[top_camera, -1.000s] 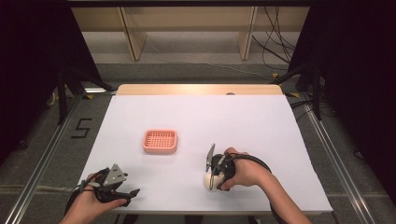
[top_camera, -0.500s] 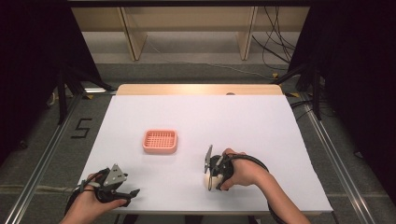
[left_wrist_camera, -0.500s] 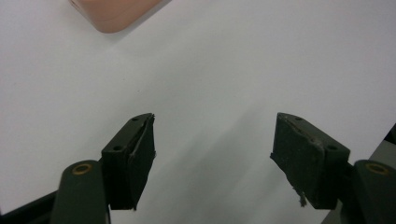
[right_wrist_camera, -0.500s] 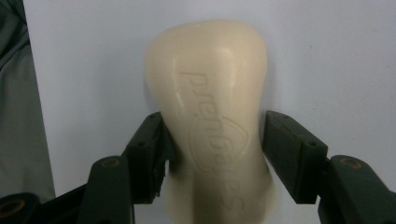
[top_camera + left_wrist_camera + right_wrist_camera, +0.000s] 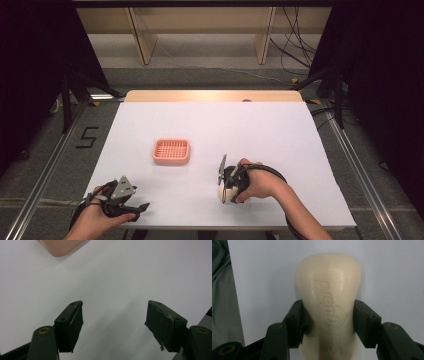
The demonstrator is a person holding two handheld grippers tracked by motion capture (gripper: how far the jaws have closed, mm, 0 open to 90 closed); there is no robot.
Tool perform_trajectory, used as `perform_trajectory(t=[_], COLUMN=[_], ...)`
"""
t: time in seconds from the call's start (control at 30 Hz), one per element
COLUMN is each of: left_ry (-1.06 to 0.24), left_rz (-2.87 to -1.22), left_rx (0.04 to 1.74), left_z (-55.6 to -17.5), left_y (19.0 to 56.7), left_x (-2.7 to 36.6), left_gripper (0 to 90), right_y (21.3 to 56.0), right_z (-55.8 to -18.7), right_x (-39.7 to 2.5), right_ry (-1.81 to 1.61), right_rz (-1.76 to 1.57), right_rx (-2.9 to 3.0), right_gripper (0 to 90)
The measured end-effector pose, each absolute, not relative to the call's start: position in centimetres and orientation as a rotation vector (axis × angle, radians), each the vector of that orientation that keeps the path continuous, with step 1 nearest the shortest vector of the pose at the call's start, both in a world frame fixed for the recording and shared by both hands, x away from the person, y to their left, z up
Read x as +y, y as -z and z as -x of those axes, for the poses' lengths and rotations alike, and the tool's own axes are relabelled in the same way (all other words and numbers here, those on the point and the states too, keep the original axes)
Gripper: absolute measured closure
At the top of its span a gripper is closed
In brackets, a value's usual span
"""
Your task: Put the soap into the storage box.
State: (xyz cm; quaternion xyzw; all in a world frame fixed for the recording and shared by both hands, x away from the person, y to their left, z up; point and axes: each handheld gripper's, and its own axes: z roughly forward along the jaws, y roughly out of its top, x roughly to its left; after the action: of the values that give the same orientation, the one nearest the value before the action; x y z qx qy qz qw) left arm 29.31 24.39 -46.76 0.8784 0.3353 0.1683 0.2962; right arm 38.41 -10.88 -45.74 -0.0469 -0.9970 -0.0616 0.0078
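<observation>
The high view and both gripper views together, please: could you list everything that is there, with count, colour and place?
Table: one, white top with a wooden strip along its far edge, centre of the high view.
Soap dish: one, pink, slotted, on the table left of centre; its corner shows at the top of the left gripper view.
Soap bar: one, cream, with embossed lettering, clamped between the right gripper's jaws near the table's front.
Shelving: one unit, light wood, on the floor beyond the table.
Cables: several, black, on the floor at far right.
Left gripper: one, black, jaws apart over bare table, front left corner.
Right gripper: one, black, shut on the soap bar.
Hands: two, each holding a gripper.
</observation>
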Motion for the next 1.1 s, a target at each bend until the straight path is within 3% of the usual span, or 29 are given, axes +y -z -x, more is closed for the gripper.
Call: perform_trajectory(t=[0.53,0.6,1.1], left_ry=[-0.44,-0.439,-0.434], left_rz=[-2.346,-2.347,-2.328], left_rx=[0.902,0.901,0.905], left_z=[-29.31,-29.31,-29.27], left_y=[46.78,46.78,46.88], left_x=[24.36,24.36,24.34], left_gripper=[29.4,29.4,29.5], right_y=[45.75,45.51,45.68], right_z=[-38.91,-38.28,-38.54], right_x=[-10.68,-10.77,-11.51], right_ry=[0.183,0.118,0.276], right_rz=[0.082,0.248,0.242], right_rx=[-3.133,-3.113,-3.119], right_gripper=[50.0,50.1,50.4])
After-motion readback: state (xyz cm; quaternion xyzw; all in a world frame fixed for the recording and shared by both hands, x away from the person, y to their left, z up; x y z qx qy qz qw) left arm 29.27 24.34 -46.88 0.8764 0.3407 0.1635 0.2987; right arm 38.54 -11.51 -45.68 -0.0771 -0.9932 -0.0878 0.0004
